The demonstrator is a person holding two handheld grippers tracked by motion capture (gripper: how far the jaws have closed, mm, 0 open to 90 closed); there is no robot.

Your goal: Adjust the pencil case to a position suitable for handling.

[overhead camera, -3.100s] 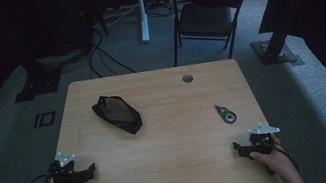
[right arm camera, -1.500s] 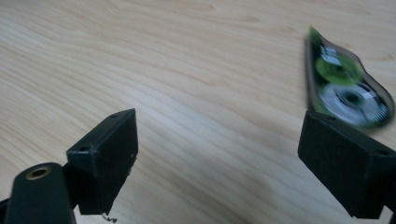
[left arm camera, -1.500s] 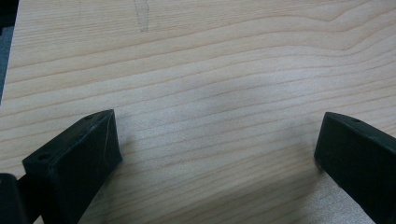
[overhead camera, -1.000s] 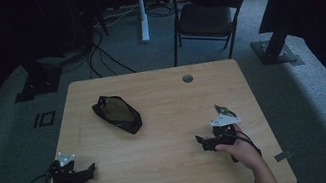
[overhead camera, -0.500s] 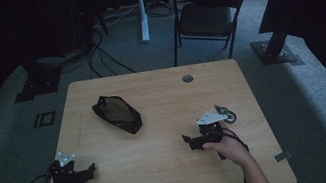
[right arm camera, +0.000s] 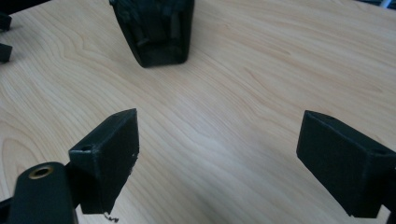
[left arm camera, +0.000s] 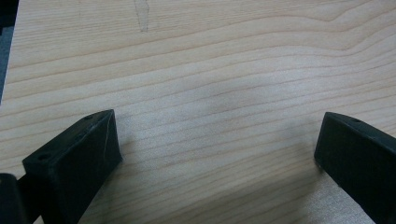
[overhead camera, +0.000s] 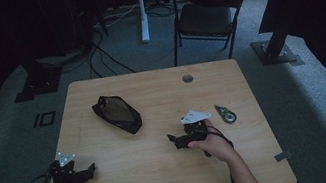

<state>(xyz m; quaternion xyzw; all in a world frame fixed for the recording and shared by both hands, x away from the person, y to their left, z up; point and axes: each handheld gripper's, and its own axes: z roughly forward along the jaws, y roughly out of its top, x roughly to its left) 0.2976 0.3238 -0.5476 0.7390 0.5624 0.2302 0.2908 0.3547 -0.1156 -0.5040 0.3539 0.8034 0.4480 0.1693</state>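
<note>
A black zipped pouch (overhead camera: 116,114) lies left of the table's middle, and in the right gripper view the pouch (right arm camera: 156,30) is straight ahead beyond the jaws. A small grey-green tape dispenser (overhead camera: 226,114) rests near the right edge. My right gripper (overhead camera: 175,140) is open near the table's centre, pointing left at the pouch and a short way from it, with bare wood between its jaws (right arm camera: 219,140). My left gripper (overhead camera: 88,171) rests at the front left, open over bare wood (left arm camera: 217,135).
The wooden table (overhead camera: 167,182) has a round cable hole (overhead camera: 187,78) at its back edge. A black folding chair (overhead camera: 205,13) and a white desk leg (overhead camera: 140,9) stand behind it. Cables run over the grey floor at the back left.
My right gripper has moved left from the front right edge, past the tape dispenser, to the table's centre. The left gripper and the pouch have stayed put.
</note>
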